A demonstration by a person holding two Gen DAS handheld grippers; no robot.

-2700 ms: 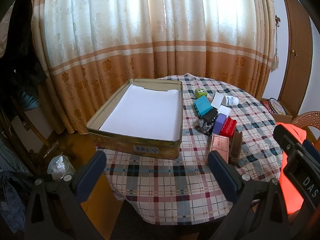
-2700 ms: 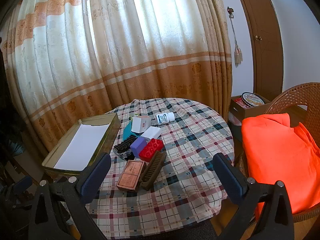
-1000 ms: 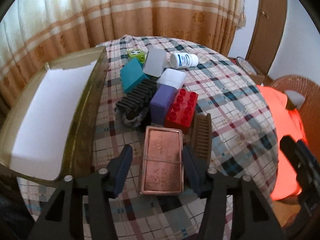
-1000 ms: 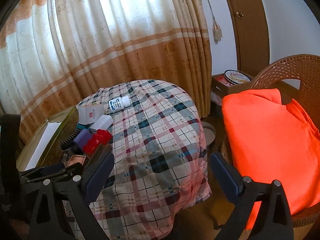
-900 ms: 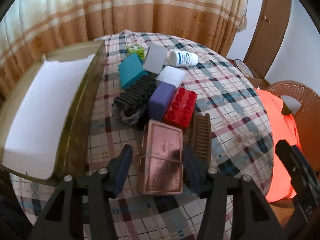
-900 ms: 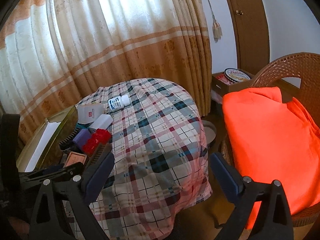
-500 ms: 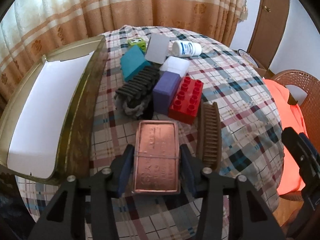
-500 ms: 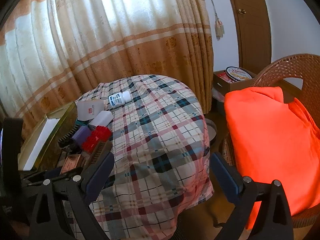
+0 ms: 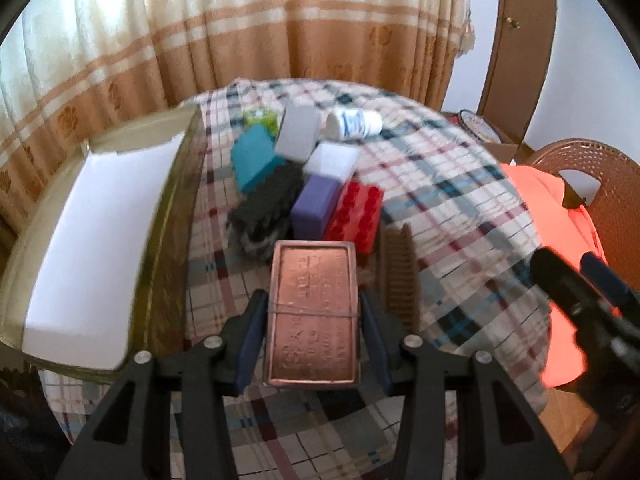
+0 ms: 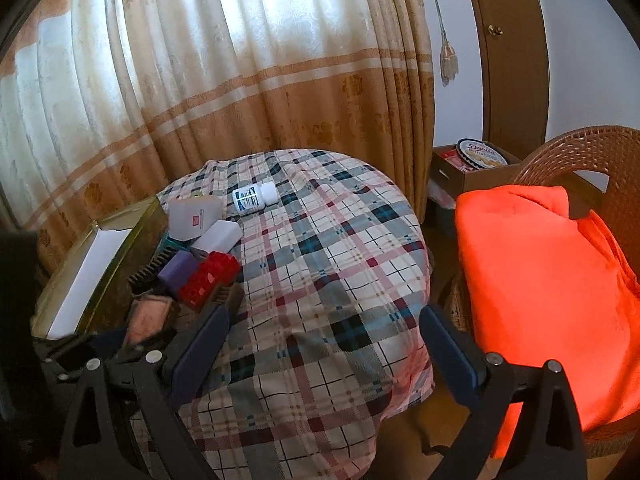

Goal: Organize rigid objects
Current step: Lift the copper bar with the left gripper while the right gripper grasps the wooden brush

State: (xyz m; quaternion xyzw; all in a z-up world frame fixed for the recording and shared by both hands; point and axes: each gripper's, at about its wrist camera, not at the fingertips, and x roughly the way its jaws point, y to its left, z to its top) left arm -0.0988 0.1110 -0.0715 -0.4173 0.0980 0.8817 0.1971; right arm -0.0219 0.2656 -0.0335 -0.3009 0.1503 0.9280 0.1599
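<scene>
Left claw (image 9: 313,332) grips one copper-coloured tin (image 9: 312,312) by its long sides, low over the plaid surface (image 9: 452,216) beside one open tray (image 9: 176,216). Right claw (image 10: 324,346) hangs wide open, empty, over the surface edge. One red block (image 9: 354,216), one purple block (image 9: 316,206) and one brown comb (image 9: 398,280) lie just beyond.

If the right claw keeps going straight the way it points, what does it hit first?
Likely only the plaid tablecloth: the open right claw frames bare cloth. The white bottle lies farther off, left of the line; depth is unclear.
</scene>
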